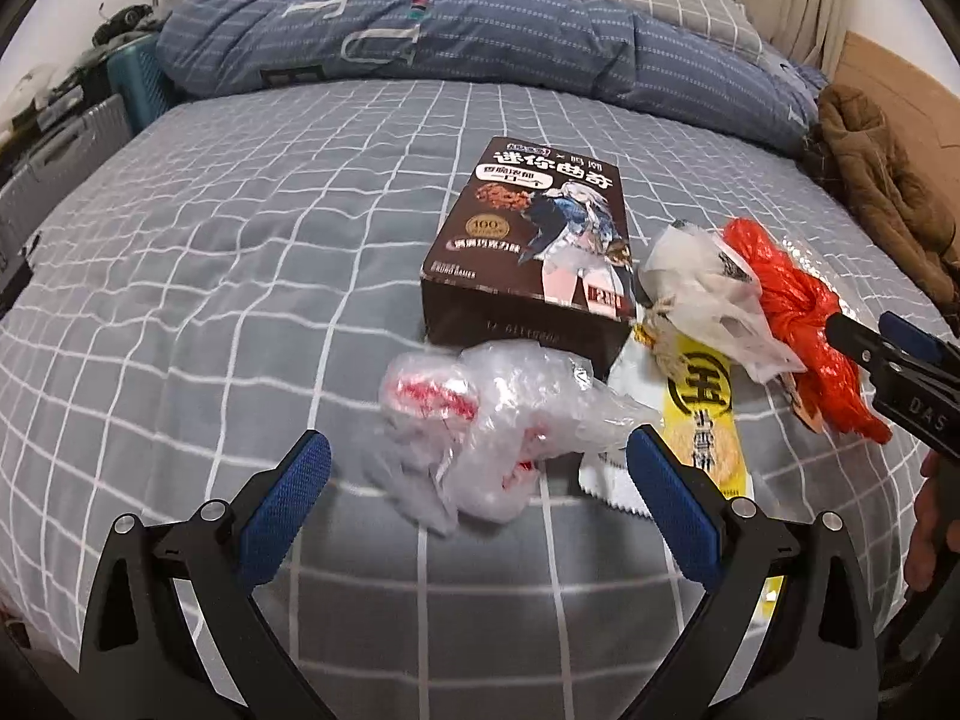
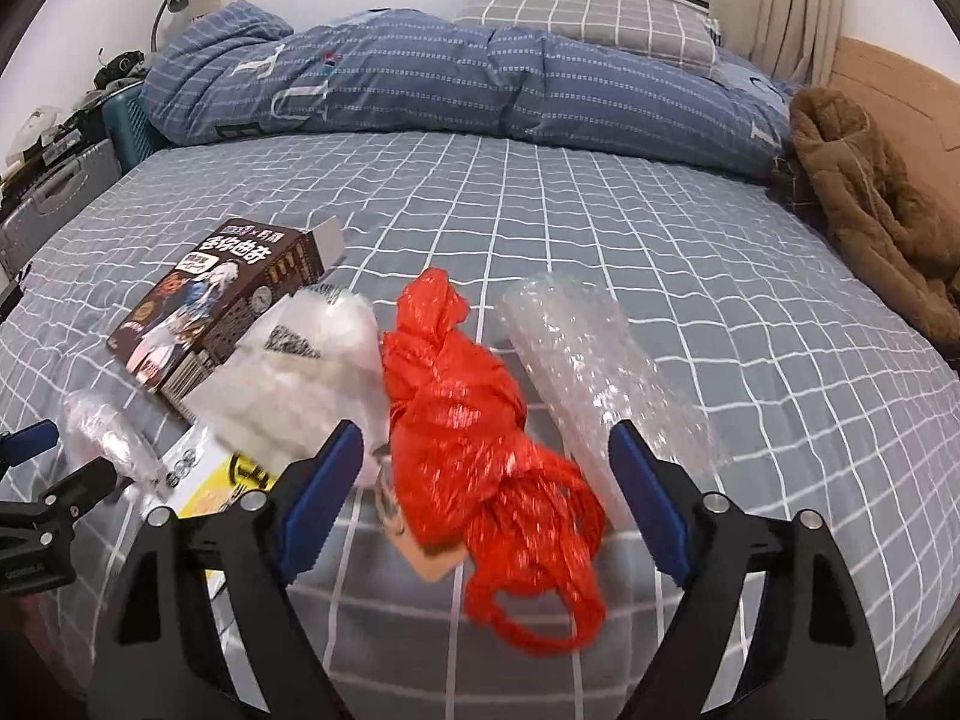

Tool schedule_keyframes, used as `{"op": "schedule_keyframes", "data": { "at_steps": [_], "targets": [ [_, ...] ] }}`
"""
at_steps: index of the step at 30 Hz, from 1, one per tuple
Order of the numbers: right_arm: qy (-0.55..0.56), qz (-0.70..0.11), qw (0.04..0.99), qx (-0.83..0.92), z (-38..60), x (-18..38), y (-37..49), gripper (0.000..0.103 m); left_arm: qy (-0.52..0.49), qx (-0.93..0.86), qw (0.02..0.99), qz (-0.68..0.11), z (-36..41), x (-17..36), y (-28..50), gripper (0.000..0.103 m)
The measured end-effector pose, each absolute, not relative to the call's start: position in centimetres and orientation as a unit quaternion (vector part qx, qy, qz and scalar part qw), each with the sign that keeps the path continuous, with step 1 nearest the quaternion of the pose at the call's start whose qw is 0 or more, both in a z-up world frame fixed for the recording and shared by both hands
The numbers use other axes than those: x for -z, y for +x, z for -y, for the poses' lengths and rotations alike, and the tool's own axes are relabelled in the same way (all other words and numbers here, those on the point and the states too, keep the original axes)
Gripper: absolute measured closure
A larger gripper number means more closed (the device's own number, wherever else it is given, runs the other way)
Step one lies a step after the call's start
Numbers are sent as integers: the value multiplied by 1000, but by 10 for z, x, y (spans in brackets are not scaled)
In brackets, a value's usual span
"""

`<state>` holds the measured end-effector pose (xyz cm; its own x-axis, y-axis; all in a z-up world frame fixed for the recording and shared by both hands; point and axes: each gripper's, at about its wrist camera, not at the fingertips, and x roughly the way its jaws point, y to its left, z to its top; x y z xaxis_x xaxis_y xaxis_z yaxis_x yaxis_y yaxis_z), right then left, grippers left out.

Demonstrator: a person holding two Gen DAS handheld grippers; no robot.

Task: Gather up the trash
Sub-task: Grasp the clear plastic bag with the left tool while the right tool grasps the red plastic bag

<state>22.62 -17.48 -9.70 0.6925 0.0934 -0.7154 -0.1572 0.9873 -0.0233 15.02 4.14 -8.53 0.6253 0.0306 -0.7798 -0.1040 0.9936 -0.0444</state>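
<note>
Brown cookie box (image 1: pixel 528 240) closed, red bag (image 2: pixel 480 420) knotted, contents hidden

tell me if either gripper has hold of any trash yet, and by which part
Nothing is held. The left gripper is open around the clear crumpled plastic bag; the right gripper is open around the red plastic bag. Neither has closed.

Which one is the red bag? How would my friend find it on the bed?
Look at the grey checked bed sheet, where a little heap of trash lies near the front edge. The red plastic bag sits in that heap between a white plastic bag and a clear roll of bubble wrap. It is the only bright red thing, crumpled and knotted, with loop handles trailing toward the right gripper.
</note>
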Motion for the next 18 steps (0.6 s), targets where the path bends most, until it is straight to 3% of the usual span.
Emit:
{"op": "schedule_keyframes", "data": {
  "at_steps": [5,9,15,18],
  "targets": [
    [-15,-404,911,-77,178,104,246,31,-40,-31,898,-437,-41,93,166,8],
    [-13,-418,905,-80,177,114,256,37,-39,-18,893,-447,-38,99,180,22],
    [-4,-430,899,-86,177,119,259,42,-45,-17,891,-451,-40,103,186,31],
    [-1,-438,894,-91,177,121,260,52,-45,-20,891,-452,-40,104,186,35]
  ]
}}
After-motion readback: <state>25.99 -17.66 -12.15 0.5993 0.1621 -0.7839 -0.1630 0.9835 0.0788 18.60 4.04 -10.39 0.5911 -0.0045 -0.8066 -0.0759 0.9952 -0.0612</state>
